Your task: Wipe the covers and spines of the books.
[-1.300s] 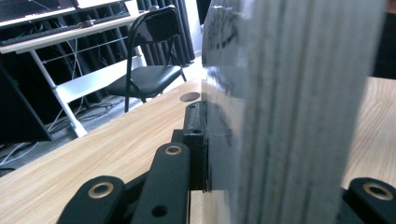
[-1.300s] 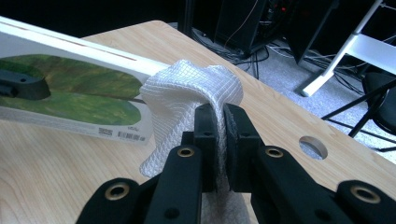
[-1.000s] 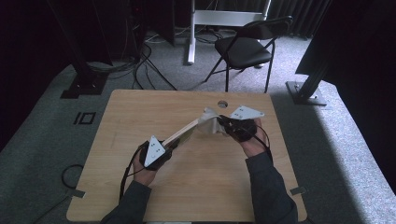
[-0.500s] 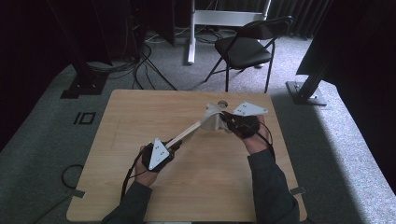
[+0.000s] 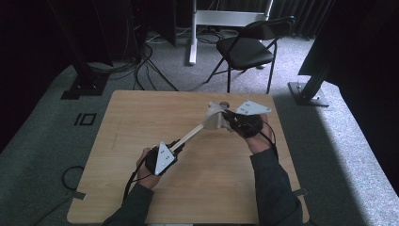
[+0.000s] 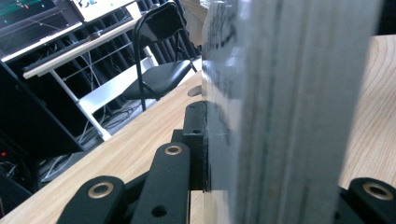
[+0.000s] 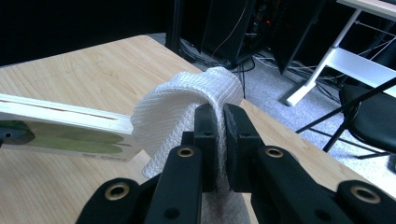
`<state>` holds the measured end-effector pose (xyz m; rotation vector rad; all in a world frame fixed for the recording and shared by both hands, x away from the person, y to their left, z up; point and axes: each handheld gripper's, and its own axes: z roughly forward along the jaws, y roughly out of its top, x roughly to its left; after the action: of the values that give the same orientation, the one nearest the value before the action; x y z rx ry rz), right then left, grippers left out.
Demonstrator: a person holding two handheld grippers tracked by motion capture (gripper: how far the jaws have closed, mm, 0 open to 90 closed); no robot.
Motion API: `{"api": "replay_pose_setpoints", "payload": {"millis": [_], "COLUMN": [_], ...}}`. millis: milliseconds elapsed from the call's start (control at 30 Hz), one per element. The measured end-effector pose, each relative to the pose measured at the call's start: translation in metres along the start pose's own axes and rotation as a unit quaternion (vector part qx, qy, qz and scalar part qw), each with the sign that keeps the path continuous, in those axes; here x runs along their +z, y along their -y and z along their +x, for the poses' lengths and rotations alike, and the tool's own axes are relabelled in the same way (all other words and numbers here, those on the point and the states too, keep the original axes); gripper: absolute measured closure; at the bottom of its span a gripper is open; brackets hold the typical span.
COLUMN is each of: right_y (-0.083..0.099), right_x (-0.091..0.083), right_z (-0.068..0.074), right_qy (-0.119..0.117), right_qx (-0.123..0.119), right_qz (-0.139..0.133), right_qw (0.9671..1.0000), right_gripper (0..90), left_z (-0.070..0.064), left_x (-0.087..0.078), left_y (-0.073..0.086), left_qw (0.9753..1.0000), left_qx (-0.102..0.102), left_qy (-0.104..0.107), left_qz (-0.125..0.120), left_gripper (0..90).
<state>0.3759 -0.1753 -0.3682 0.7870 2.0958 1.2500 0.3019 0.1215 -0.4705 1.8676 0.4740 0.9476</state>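
Table (image 5: 141,113): light wood, dark room behind.
Left gripper (image 5: 175,147): jaws clamped on long wooden board (image 5: 190,135).
Right gripper (image 7: 220,122): jaws pinched on white mesh cloth (image 7: 180,105) at board end.

Cloth (image 7: 187,100) is white waffle-weave fabric, board (image 7: 60,128) pale layered wood with glossy printed face, tabletop (image 5: 141,122) matt light woodgrain.

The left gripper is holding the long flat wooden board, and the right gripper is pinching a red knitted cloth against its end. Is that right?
Not quite: the cloth is white, not red. The right gripper view shows the right gripper pinching a white woven cloth at the end of the long flat wooden board. The left gripper does hold the board.
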Motion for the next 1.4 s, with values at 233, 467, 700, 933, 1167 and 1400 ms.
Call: {"api": "replay_pose_setpoints", "payload": {"millis": [233, 467, 700, 933, 1167, 1400], "right_y": [-0.003, -0.005, -0.006, -0.009, -0.012, -0.013], "right_x": [0.0, 0.0, 0.0, 0.0, 0.001, 0.002], "right_z": [0.001, 0.002, 0.002, 0.004, 0.007, 0.008], "right_qy": [-0.001, -0.001, -0.002, -0.004, -0.007, -0.008], "right_qx": [-0.003, -0.005, -0.007, -0.011, -0.017, -0.018], "right_qz": [-0.004, -0.005, -0.006, -0.004, -0.004, -0.006], "right_qw": [1.0, 1.0, 1.0, 0.9999, 0.9998, 0.9998], "right_gripper": [84.5, 84.5, 84.5, 84.5, 84.6, 84.5], "left_z": [-0.005, -0.009, -0.014, -0.019, -0.022, -0.028], "left_x": [0.001, 0.002, 0.002, 0.003, 0.002, 0.003], "left_y": [-0.001, -0.004, -0.005, -0.006, -0.006, -0.006], "left_qw": [0.9996, 0.9984, 0.997, 0.9948, 0.9929, 0.9904], "left_qx": [0.028, 0.051, 0.068, 0.087, 0.099, 0.12], "left_qy": [-0.01, -0.022, -0.035, -0.052, -0.065, -0.068], "left_qz": [0.005, 0.008, 0.009, 0.009, 0.009, 0.012], "left_gripper": [78.0, 77.9, 78.0, 78.0, 78.0, 78.0]}}
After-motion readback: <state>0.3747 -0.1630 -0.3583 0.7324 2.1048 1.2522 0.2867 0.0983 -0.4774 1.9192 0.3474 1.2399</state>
